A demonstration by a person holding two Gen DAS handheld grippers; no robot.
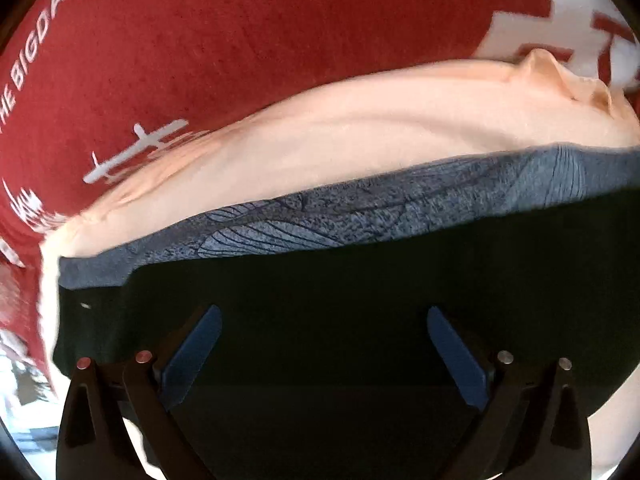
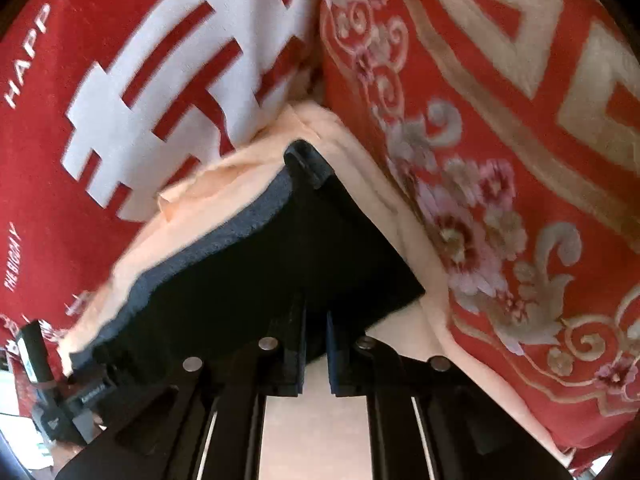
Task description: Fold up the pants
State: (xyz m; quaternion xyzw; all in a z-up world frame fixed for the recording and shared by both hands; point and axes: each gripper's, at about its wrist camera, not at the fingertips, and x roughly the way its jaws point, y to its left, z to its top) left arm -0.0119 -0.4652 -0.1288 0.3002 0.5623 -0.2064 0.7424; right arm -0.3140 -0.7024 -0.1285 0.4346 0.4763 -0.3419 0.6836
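Note:
The black pants (image 1: 320, 280) lie flat on a peach cloth (image 1: 320, 128), with a blue-grey patterned layer (image 1: 360, 216) showing along their far edge. My left gripper (image 1: 324, 316) hangs over the pants, open, its blue pads (image 1: 200, 344) wide apart and nothing between them. In the right wrist view a corner of the pants (image 2: 280, 260) points away from me. My right gripper (image 2: 316, 314) is shut, its fingers (image 2: 294, 340) almost together over the near edge of the pants. I cannot tell whether any cloth is pinched.
A red blanket with white lettering (image 1: 240, 20) (image 2: 60, 140) lies under the peach cloth (image 2: 224, 184). A red floral spread (image 2: 500, 160) fills the right side. A black device (image 2: 52, 392) sits at the lower left of the right wrist view.

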